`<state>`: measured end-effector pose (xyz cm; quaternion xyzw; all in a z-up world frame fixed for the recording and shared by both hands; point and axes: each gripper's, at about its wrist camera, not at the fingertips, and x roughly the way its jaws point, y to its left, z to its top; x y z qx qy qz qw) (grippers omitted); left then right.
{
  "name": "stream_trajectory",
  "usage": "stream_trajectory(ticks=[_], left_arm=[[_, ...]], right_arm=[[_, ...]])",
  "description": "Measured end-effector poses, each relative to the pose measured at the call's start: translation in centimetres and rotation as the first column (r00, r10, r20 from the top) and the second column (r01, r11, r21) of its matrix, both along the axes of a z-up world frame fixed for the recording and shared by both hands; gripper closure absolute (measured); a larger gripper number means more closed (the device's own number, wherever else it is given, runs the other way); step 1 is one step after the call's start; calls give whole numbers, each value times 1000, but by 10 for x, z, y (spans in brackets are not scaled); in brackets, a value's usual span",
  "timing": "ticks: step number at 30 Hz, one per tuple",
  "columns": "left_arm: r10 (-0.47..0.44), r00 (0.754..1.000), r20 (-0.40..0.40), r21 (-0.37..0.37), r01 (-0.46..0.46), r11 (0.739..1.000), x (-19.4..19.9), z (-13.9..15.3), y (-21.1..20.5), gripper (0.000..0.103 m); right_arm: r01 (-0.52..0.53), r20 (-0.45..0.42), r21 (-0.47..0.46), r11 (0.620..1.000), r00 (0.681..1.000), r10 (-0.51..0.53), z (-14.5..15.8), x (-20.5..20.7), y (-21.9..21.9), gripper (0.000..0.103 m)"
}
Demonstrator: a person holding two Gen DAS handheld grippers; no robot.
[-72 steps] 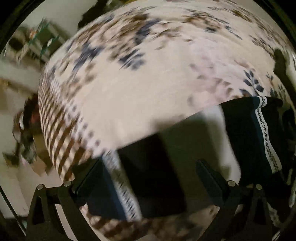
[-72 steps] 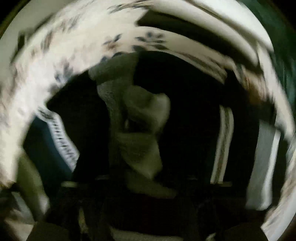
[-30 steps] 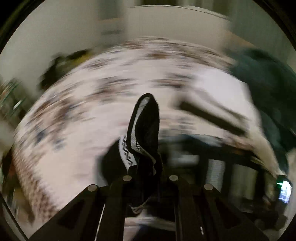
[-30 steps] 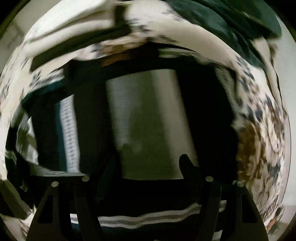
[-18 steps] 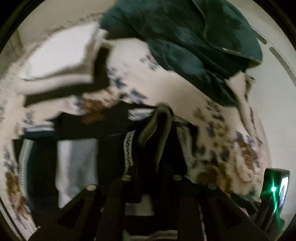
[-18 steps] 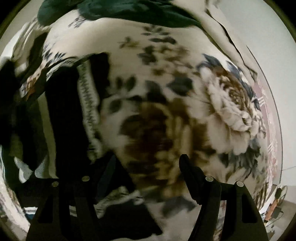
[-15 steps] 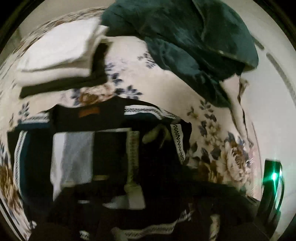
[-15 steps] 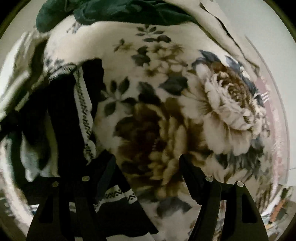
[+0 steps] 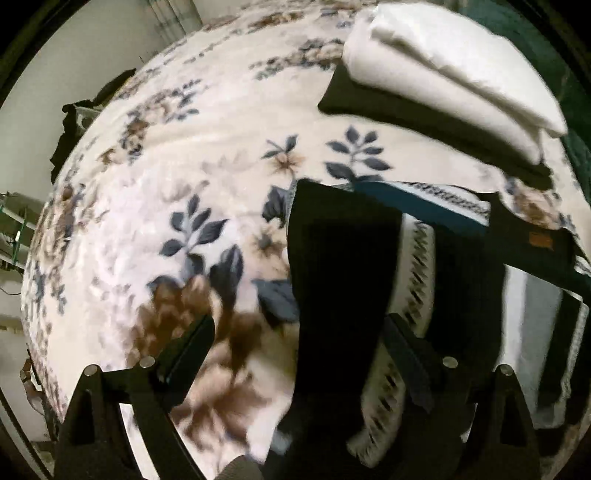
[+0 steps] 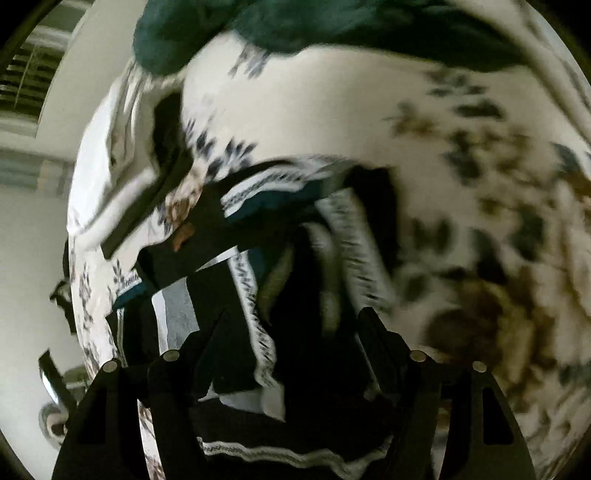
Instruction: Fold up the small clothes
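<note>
two spread claws (image 9: 299,332) (image 10: 291,332), neither clenched, over dark patterned-trim knitwear (image 9: 343,266) on plush floral blanket (image 9: 177,177)

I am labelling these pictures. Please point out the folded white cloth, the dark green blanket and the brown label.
folded white cloth (image 9: 454,70), left wrist view, its top face.
dark green blanket (image 10: 332,26), right wrist view, its middle.
brown label (image 9: 540,240), left wrist view, its centre.

Nothing here can be read. A small brown patch (image 9: 540,240) sits on a dark garment (image 9: 517,236) at about three o'clock in the left wrist view, but any lettering on it is too small and blurred.
</note>
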<state>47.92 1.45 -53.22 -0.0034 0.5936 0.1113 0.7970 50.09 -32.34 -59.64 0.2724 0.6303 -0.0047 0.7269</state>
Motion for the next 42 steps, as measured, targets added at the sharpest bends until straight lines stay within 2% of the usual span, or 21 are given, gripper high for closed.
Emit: stream_trajectory(ticks=[1, 3, 7, 9, 11, 12, 14, 15, 17, 19, 21, 24, 26, 28, 32, 33, 34, 36, 39, 42], left_arm=[[-9, 1000, -12, -2, 9, 1000, 4, -6, -1, 10], [-38, 999, -28, -13, 38, 999, 12, -18, -6, 10], [-90, 995, -48, -15, 90, 996, 25, -31, -7, 8], [-99, 994, -53, -20, 98, 995, 32, -35, -1, 8], [-82, 995, -61, -57, 79, 995, 35, -33, 13, 8], [-78, 995, -58, -63, 74, 995, 34, -29, 17, 8], [-80, 995, -59, -58, 76, 995, 28, -17, 23, 8], [-91, 995, -36, -74, 88, 993, 21, -6, 25, 8], [-122, 992, -13, -77, 121, 990, 10, 5, 23, 8], [-177, 984, 9, -62, 177, 982, -2, 10, 15, 8], [-240, 971, -4, -9, 240, 971, -13, 1, 3, 8], [-274, 957, -97, 37, 279, 960, -27, -34, 3, 8], [-245, 964, -106, -21, 244, 970, -37, -41, 16, 8], [-211, 974, -78, -55, 207, 977, -46, -32, 27, 8], [-170, 985, -15, -73, 168, 983, -63, -3, 42, 8], [-156, 988, 5, -72, 156, 985, -71, 6, 42, 8], [-149, 989, 14, -70, 149, 986, -74, 12, 42, 8], [-121, 992, 35, -72, 123, 990, -88, 27, 38, 8], [-97, 993, 61, -95, 103, 990, -98, 49, 25, 8], [-114, 992, 49, -129, 120, 984, -109, 62, 1, 8]], right_arm=[[-19, -17, -26, 999, 1000, 19, -5, 7, 5, 98], [-2, -5, -114, 993, 1000, 2, 8, 4, 8, 99], [67, -10, -184, 981, 997, -70, 29, -15, -17, 100], [67, -62, -216, 974, 995, -82, 19, -18, -24, 100], [18, -154, -215, 976, 987, -52, 2, -16, -22, 100], [3, -186, -225, 974, 981, -46, -1, -16, -22, 98], [-14, -207, -290, 957, 977, -48, 6, -16, -18, 78], [-8, -180, -344, 939, 982, -58, 19, -17, -13, 64], [14, -96, -387, 922, 994, -55, 44, -22, 1, 57], [-8, -47, -353, 936, 999, -9, 58, -22, 29, 46], [-102, -62, -290, 951, 994, 88, 51, -18, 70, 46], [-229, -162, -293, 928, 969, 188, 7, -13, 116, 46], [-283, -258, -332, 900, 945, 202, -27, -13, 127, 46], [-286, -281, -328, 900, 940, 196, -40, -15, 127, 46], [-232, -230, -321, 918, 960, 162, -8, -22, 115, 46], [-215, -217, -318, 923, 965, 150, 1, -25, 110, 36], [-200, -203, -307, 931, 969, 141, 10, -28, 105, 20], [-166, -172, -270, 948, 977, 122, 30, -35, 89, 9], [-130, -146, -227, 965, 984, 98, 61, -49, 55, 9], [-116, -141, -171, 978, 986, 92, 74, -66, 21, 9]])
